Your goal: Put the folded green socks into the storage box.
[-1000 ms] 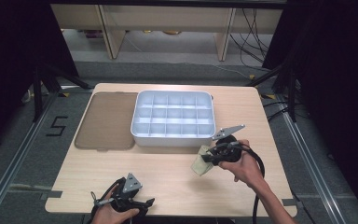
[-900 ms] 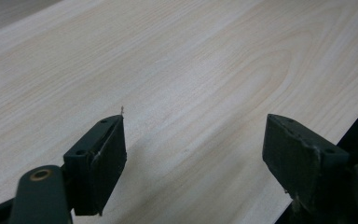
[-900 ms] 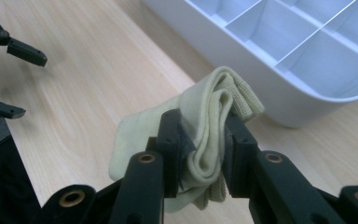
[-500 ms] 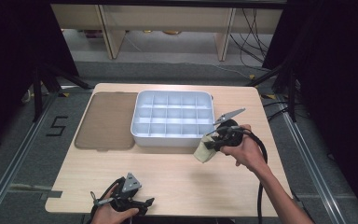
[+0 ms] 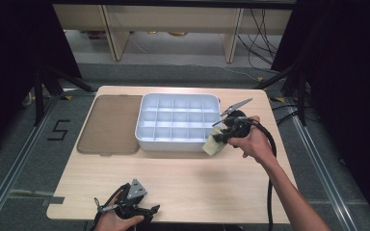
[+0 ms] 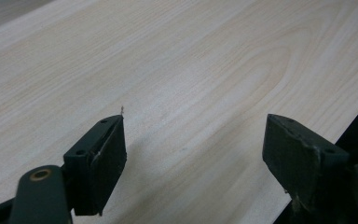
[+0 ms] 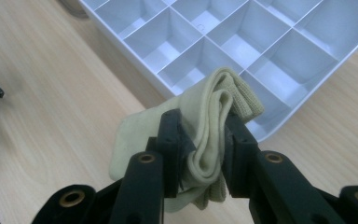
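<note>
My right gripper point(image 7: 200, 149) is clamped on a folded pale yellow sock point(image 7: 205, 140), both black pads pressing its bunched middle, the ribbed cuff sticking out past the jaw tips and a flat flap hanging off to one side. Straight ahead of the jaws and just beyond the cuff lies the near right corner of a white plastic compartment tray point(image 5: 144, 137), a grid of square cells with thin upright walls and a rounded rim; the sock hangs just outside that rim, above the light wood-grain table point(image 5: 183, 178). In the high view my right hand point(image 5: 250, 142) reaches in from the lower right with the forearm stretched forward, the gripper tilted down toward the tray's corner, its grey plate pointing up and away and its black cable trailing back along my arm. Beyond the tray, on its far side from this gripper, a flat brown mat point(image 5: 108, 125) with rounded corners lies touching the tray. My left gripper point(image 6: 193, 154) rests low at the near table edge, well apart from the sock, jaws spread wide with bare wood between them. Around the table run black curtains, a grey floor and pale shelving behind.
</note>
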